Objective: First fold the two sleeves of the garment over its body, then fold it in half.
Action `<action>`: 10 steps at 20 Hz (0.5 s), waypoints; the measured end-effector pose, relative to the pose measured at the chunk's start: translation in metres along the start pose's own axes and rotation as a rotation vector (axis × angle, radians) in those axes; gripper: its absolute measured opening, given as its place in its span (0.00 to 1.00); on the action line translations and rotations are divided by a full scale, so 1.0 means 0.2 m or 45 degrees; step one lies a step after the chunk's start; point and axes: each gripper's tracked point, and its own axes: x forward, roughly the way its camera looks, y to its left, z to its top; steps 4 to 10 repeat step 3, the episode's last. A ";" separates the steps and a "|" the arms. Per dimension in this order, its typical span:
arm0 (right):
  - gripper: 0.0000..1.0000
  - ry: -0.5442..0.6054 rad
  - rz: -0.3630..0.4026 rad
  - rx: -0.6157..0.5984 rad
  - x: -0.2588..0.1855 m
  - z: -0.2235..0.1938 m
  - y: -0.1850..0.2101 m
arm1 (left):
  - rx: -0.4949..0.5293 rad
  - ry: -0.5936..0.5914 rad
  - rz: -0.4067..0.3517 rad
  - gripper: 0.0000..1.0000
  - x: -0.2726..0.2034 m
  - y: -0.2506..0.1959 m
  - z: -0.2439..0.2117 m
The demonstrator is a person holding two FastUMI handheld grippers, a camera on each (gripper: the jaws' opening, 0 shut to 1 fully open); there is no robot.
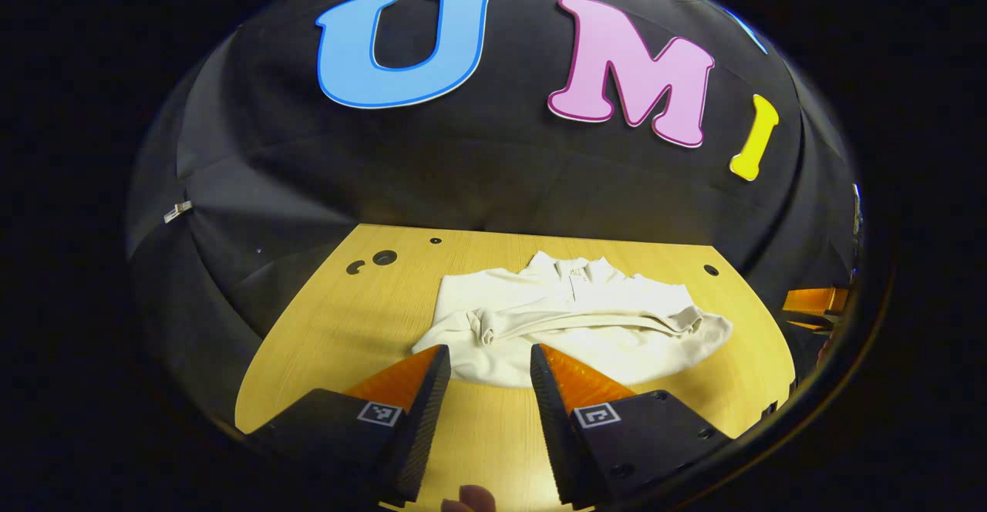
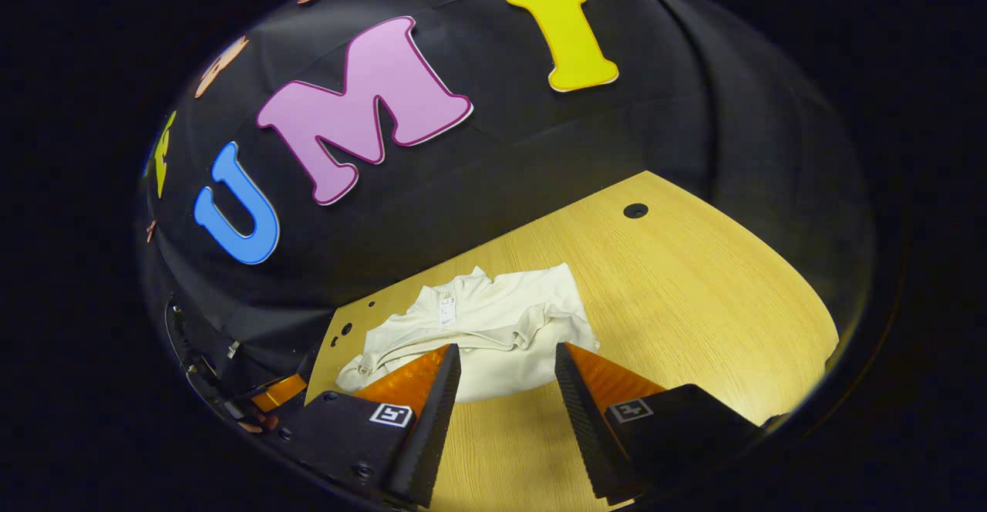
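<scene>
A cream garment (image 1: 574, 319) lies on the wooden table (image 1: 331, 327), collar toward the far wall, with both sleeves folded across its body. My left gripper (image 1: 490, 358) hovers open just short of the garment's near hem, nothing between its fingers. In the right gripper view the same garment (image 2: 482, 331) lies ahead with its neck label showing. My right gripper (image 2: 507, 358) is open too, its fingertips framing the near edge of the cloth without gripping it. The other gripper (image 2: 277, 392) peeks in at the lower left of the right gripper view.
The table (image 2: 694, 304) has small round holes near its far edge (image 1: 384, 257) and one at the right (image 2: 635, 210). Black cloth walls close in behind and at both sides. Bare wood stretches right of the garment in the right gripper view.
</scene>
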 end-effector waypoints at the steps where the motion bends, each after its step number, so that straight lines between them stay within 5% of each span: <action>1: 0.79 -0.010 0.007 -0.010 -0.04 0.00 0.00 | -0.008 0.001 -0.001 0.66 -0.05 -0.02 -0.02; 10: 0.80 0.002 0.031 -0.025 -0.12 -0.03 0.01 | -0.017 0.008 0.012 0.66 -0.13 -0.04 -0.08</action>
